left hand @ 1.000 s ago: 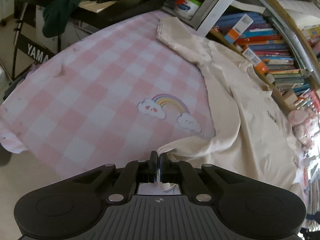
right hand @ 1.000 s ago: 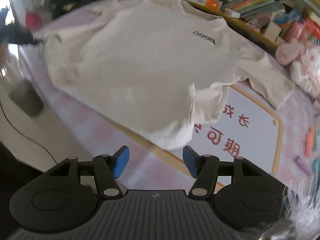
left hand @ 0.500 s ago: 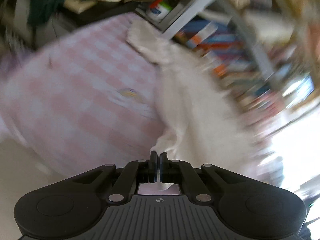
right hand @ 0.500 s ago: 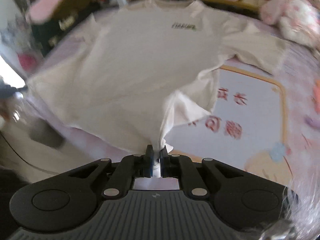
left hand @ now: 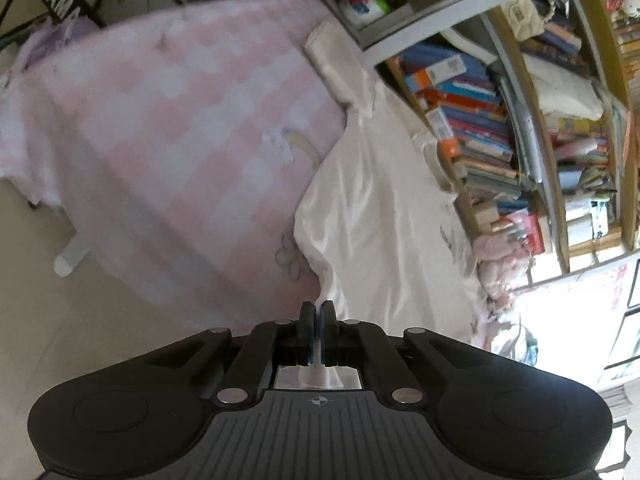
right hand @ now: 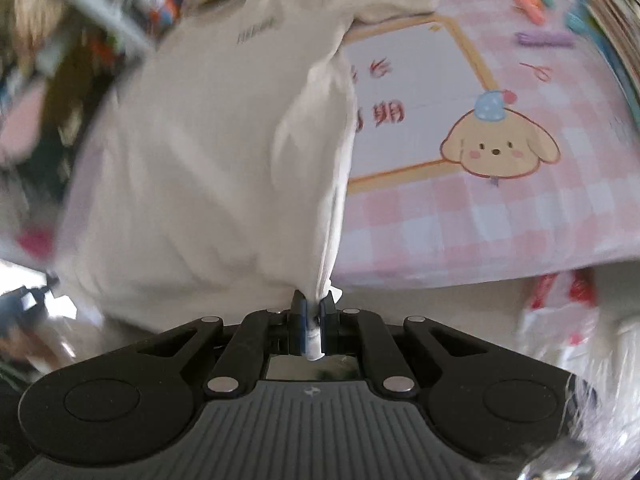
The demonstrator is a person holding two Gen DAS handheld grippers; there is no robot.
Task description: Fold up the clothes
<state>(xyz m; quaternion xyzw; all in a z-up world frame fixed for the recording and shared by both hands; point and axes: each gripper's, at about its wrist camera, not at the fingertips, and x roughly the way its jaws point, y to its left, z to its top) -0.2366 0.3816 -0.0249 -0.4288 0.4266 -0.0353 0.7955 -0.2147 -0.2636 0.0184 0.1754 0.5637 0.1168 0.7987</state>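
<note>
The fingers [left hand: 308, 316] of the left gripper [left hand: 318, 314] and right gripper [right hand: 313, 306] each pinch a bottom corner of the cream T-shirt [right hand: 208, 152] spread on the pink checked bed [left hand: 168, 132]; light, limp cloth, it likely sags unless held at 2 corners.

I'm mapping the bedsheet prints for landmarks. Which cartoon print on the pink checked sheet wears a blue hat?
The cream puppy face beside the orange-framed panel, right of the white T-shirt. The flower outline in the left wrist view has no hat.
</note>
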